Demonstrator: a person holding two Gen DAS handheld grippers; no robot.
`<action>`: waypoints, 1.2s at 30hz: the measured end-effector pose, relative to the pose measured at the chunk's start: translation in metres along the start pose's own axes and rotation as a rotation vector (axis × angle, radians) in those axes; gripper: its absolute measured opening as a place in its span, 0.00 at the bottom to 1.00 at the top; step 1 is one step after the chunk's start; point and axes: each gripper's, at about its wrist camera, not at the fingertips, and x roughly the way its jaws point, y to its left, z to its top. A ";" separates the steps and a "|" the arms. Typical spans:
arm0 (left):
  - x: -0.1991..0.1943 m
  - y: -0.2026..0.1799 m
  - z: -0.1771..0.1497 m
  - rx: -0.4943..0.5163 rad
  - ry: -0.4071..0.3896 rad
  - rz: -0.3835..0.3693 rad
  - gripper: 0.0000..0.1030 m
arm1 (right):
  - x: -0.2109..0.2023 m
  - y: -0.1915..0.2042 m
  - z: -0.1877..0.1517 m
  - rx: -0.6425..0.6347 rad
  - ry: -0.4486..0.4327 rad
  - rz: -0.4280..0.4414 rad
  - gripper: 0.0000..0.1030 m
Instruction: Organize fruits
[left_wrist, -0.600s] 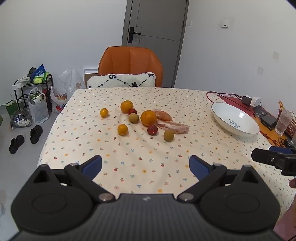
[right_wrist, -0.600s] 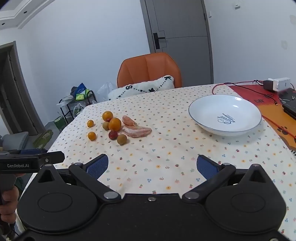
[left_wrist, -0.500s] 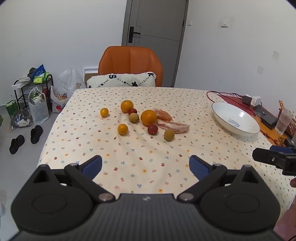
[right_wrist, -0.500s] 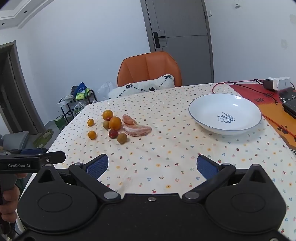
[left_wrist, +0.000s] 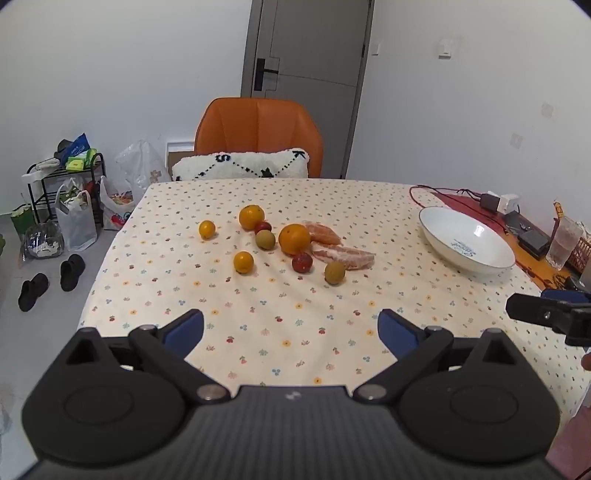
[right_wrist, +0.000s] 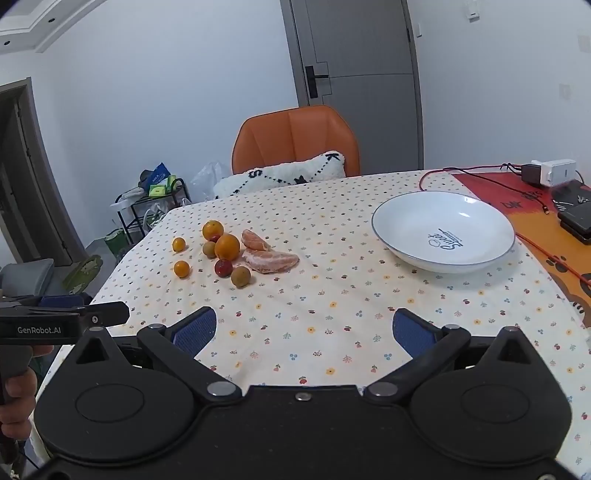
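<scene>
A cluster of fruit lies mid-table on the flowered cloth: a large orange (left_wrist: 294, 239) (right_wrist: 227, 246), a second orange (left_wrist: 251, 217), small yellow-orange fruits (left_wrist: 243, 261), a red fruit (left_wrist: 301, 262), greenish fruits (left_wrist: 334, 273) and peeled citrus segments (left_wrist: 343, 255) (right_wrist: 271, 260). An empty white bowl (left_wrist: 466, 240) (right_wrist: 443, 232) stands to the right. My left gripper (left_wrist: 291, 326) is open above the near table edge, well short of the fruit. My right gripper (right_wrist: 304, 328) is open too, nothing between its fingers. Each gripper shows at the other view's edge.
An orange chair (left_wrist: 258, 134) with a white cushion stands behind the table. Cables, a charger and dark devices lie on the orange mat (right_wrist: 546, 199) at the far right, beside a glass (left_wrist: 563, 240). Bags, a rack and slippers sit on the floor at left.
</scene>
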 end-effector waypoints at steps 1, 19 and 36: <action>0.000 0.000 0.001 -0.001 -0.002 -0.002 0.97 | 0.000 0.000 0.000 0.002 0.000 0.000 1.00; -0.002 -0.003 0.001 0.001 0.003 0.005 0.97 | -0.003 -0.002 -0.002 0.003 0.002 -0.015 1.00; -0.003 -0.002 0.002 0.000 0.001 0.005 0.97 | -0.006 -0.002 -0.001 0.004 0.001 -0.020 1.00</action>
